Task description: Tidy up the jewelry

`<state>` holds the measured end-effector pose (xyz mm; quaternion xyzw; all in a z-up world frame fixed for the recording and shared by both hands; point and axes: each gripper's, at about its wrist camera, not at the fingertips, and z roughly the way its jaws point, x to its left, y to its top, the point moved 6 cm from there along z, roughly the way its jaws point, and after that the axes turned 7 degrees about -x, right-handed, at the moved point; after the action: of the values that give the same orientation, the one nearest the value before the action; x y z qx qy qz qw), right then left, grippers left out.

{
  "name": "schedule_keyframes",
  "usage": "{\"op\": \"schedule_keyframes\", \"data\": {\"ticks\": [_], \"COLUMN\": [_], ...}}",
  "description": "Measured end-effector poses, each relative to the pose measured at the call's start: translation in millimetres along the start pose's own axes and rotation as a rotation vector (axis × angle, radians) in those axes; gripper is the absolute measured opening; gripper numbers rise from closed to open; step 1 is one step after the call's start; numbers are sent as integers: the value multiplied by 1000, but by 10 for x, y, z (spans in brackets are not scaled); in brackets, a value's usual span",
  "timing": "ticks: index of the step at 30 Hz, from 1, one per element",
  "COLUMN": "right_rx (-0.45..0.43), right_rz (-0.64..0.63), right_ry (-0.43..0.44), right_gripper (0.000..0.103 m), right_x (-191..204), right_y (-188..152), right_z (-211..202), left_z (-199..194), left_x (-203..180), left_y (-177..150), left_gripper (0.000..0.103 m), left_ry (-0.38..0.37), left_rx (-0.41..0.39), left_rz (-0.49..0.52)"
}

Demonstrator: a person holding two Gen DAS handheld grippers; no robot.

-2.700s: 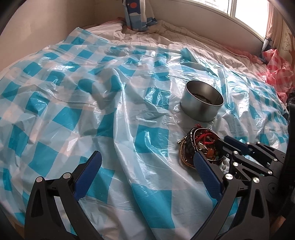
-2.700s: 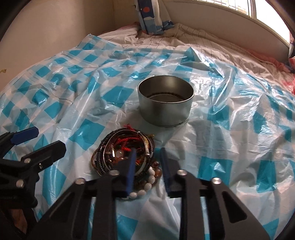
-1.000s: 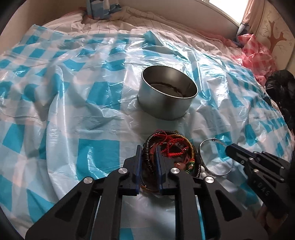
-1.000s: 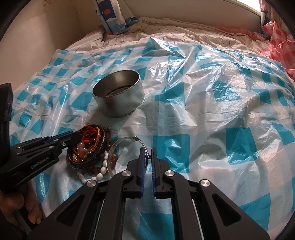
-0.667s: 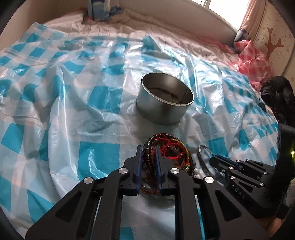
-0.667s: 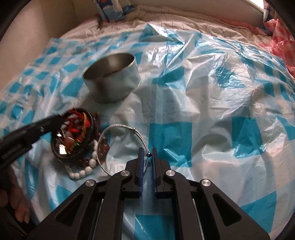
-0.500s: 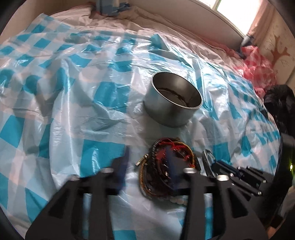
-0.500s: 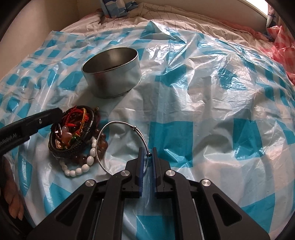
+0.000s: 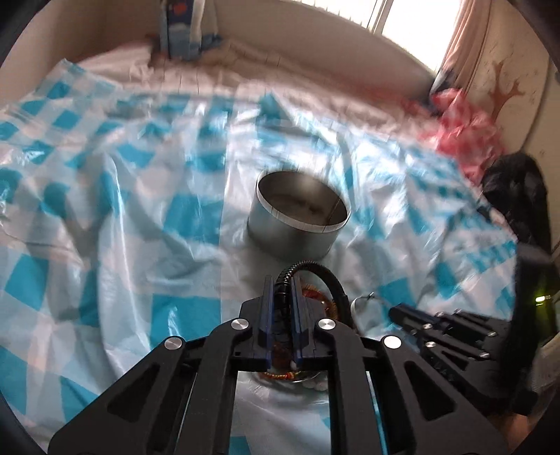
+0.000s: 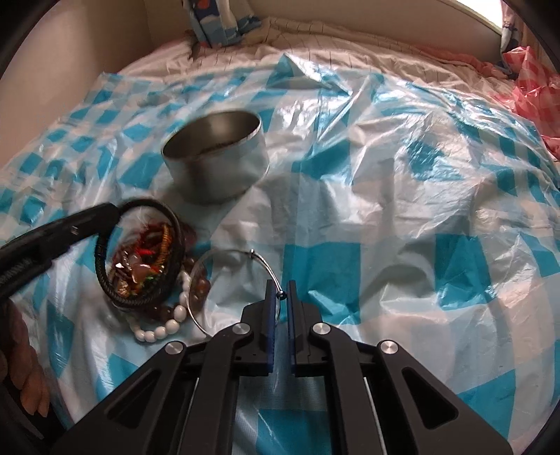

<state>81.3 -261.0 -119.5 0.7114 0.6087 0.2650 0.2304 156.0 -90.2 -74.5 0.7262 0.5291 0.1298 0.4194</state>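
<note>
My left gripper (image 9: 280, 280) has its jaws closing, and the pads grip a black braided bracelet (image 9: 316, 267) that hangs lifted above the pile. In the right wrist view the same bracelet (image 10: 176, 224) loops from the left gripper (image 10: 108, 213) over a heap of red, brown and beaded bracelets (image 10: 143, 266). My right gripper (image 10: 280, 287) is shut on a thin silver bangle (image 10: 266, 269) that lies beside the heap. A white bead bracelet (image 10: 157, 329) rests at the heap's near edge. A round metal tin (image 9: 290, 231) (image 10: 217, 171) stands open just beyond the heap.
A crinkled blue-and-white checked plastic sheet (image 10: 402, 217) covers the bed. A pink plastic bag (image 9: 465, 133) and a black bag (image 9: 518, 189) lie at the right edge. A blue patterned pillow (image 10: 217, 21) leans on the back wall. A person's hand (image 10: 24, 367) shows at lower left.
The left gripper opened over the heap, then closed on the black bracelet and rose with it. The right gripper stayed shut on the silver bangle, nearly still.
</note>
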Motion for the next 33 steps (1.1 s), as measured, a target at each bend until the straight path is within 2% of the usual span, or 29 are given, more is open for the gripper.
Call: {"op": "schedule_keyframes", "data": {"ticks": [4, 12, 14, 18, 21, 24, 26, 27, 29, 31, 33], "right_rx": [-57, -208, -255, -333, -356, -337, -333, -327, -317, -312, -309], "right_rz": [6, 31, 35, 60, 69, 80, 82, 82, 81, 80, 79], "right_ry": [17, 54, 59, 84, 95, 100, 105, 108, 113, 116, 119], "right_gripper": [7, 7, 7, 7, 7, 7, 7, 7, 7, 7, 7], "right_x": [7, 11, 18, -1, -15, -36, -43, -40, -33, -25, -18], "right_y": [72, 268, 335, 478, 527, 523, 522, 513, 500, 491, 485], "right_z": [-118, -401, -476, -569, -595, -553, -546, -538, -519, -510, -502], "left_z": [-166, -186, -177, -131, -98, 3, 140, 211, 298, 310, 318], "left_x": [14, 34, 45, 34, 12, 63, 143, 189, 272, 314, 318], "left_y": [80, 97, 121, 197, 299, 253, 117, 44, -50, -53, -70], "left_gripper": [8, 8, 1, 1, 1, 1, 2, 6, 21, 57, 61], "left_ry": [-62, -62, -71, -72, -62, -48, -39, -23, 13, 58, 90], "left_rx": [-60, -78, -82, -86, -92, -28, 54, 97, 144, 133, 126], "left_rz": [-38, -62, -79, -85, -77, -69, -68, -69, -78, -67, -48]}}
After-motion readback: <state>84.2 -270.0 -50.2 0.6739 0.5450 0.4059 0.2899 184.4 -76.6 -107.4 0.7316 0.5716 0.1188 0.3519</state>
